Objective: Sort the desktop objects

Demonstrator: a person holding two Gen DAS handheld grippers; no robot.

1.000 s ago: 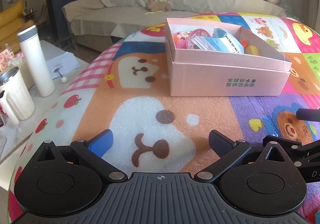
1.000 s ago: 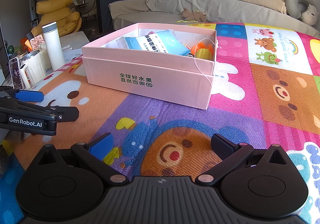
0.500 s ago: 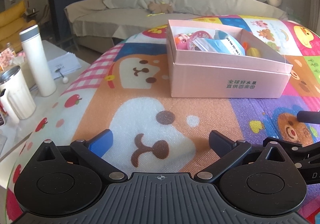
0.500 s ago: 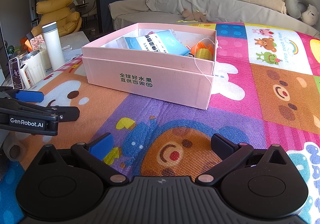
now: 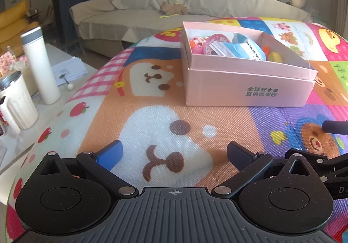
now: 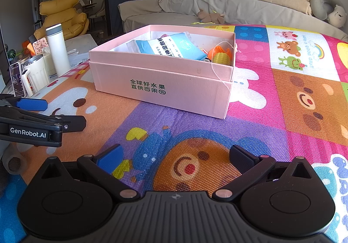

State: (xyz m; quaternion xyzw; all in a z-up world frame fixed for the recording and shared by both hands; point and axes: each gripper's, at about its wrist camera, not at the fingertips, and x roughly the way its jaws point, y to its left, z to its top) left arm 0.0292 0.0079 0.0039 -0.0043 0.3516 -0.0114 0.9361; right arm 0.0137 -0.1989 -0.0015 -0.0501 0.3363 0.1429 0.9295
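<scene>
On the cartoon play mat (image 6: 304, 99) sits 1 pink box (image 6: 165, 82), lid off, w/ green print on its near wall. Inside, as far as can be counted: 1 blue-white pouch (image 6: 174, 47), 1 yellow ridged toy (image 6: 221, 57) w/ an orange piece beside it, and, seen from the left wrist cam, 2 pink round toys (image 5: 208, 44) at the far-left corner. Anything deeper is hidden.

Box long axis runs left-right across the right wrist view; printed wall faces the grippers. Pouch lies flat, tilted diagonally.

2 grippers, both empty, jaws spread wide apart: left gripper (image 5: 174, 151) is over the white bear print, box ahead and to its right, well apart. Right gripper (image 6: 176, 153) is over the orange bear face, box straight ahead, also apart.

Off the mat at left: 1 white flask (image 5: 41, 64), 1 white mug (image 5: 17, 101), 1 phone (image 6: 17, 80).
</scene>
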